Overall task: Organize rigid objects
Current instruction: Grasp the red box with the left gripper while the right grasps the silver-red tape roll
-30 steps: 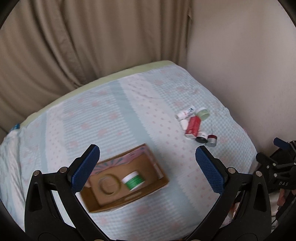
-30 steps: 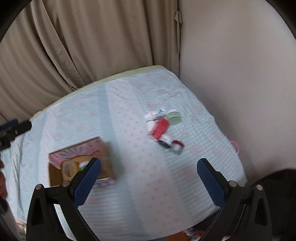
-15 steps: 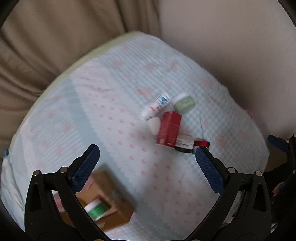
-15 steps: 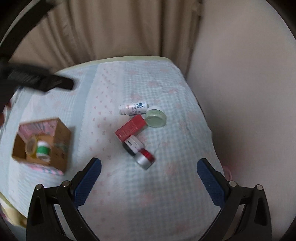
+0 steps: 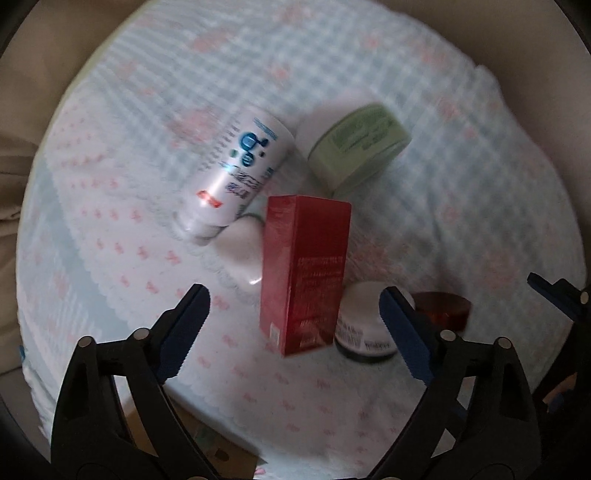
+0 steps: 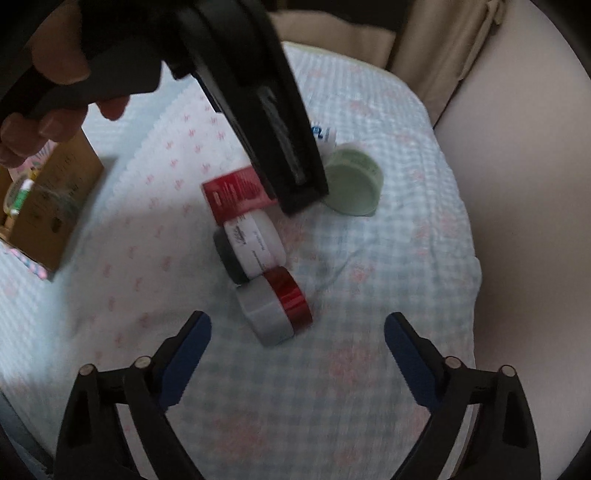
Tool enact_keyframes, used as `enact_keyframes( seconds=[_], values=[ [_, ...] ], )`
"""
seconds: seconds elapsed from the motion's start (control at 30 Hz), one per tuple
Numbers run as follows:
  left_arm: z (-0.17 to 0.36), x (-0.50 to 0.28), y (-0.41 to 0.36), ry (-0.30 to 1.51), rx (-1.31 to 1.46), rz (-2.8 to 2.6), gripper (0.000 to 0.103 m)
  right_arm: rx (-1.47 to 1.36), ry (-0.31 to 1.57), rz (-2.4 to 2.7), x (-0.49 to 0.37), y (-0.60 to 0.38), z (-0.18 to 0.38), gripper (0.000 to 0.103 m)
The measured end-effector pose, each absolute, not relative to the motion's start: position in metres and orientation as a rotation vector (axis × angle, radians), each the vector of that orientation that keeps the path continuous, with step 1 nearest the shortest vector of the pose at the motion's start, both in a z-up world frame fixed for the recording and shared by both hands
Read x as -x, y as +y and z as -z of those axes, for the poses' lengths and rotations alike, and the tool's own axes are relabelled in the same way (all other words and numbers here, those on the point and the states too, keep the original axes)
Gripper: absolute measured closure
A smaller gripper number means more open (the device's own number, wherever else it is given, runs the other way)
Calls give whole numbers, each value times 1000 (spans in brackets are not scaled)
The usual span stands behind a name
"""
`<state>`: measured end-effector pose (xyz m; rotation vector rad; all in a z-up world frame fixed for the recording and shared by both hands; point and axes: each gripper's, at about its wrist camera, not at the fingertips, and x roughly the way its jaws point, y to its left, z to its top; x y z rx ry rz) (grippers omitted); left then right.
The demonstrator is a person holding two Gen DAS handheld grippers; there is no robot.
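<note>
A red box lies on the checked cloth between the tips of my open left gripper. Beside it lie a white tube, a pale green jar, a white jar with a black lid and a red-and-silver jar. In the right wrist view my open, empty right gripper is just short of the red-and-silver jar. The white jar, red box and green jar lie beyond, partly behind the left gripper's body.
A cardboard box holding a green-labelled jar stands at the left on the cloth-covered bed. A wall runs along the right, curtains at the back. The bed's right edge is near the jars.
Both grippers have moved in close over the cluster of jars. The left gripper now straddles the red box and has entered the right wrist view. The cardboard box has slid out of the left view.
</note>
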<state>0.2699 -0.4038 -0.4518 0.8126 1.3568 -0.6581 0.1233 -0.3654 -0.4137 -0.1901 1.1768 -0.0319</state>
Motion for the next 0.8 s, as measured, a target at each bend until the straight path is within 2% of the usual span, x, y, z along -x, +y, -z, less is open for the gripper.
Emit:
enact_keyframes(
  seconds=[0.17,0.3,0.33,0.4,0.43,0.47,0.53,0.6,0.8],
  values=[
    [477,-268,-415,1368,-871,644,19,220,1185,-2,-134,-365,436,17],
    [490,-268,-421,1370,-910,645,25,265,1189,-54,-140,-357,450,28],
    [493,-267,-422,1372,-917,646,30,270,1189,-64,-140,-356,454,28],
    [497,-266,-425,1363,-940,639,32,278,1190,-81,-142,-353,459,31],
    [497,-265,-427,1348,-955,642,36,281,1190,-84,-143,-352,461,32],
    [495,-264,-429,1328,-972,648,45,281,1190,-87,-143,-352,463,34],
    [493,-262,-431,1306,-1003,653,53,273,1193,-94,-145,-352,467,40],
    [492,-264,-432,1317,-1003,660,53,269,1199,-104,-147,-350,470,52],
    [475,-282,-422,1363,-894,675,56,283,1204,-122,-146,-343,468,54]
  ],
)
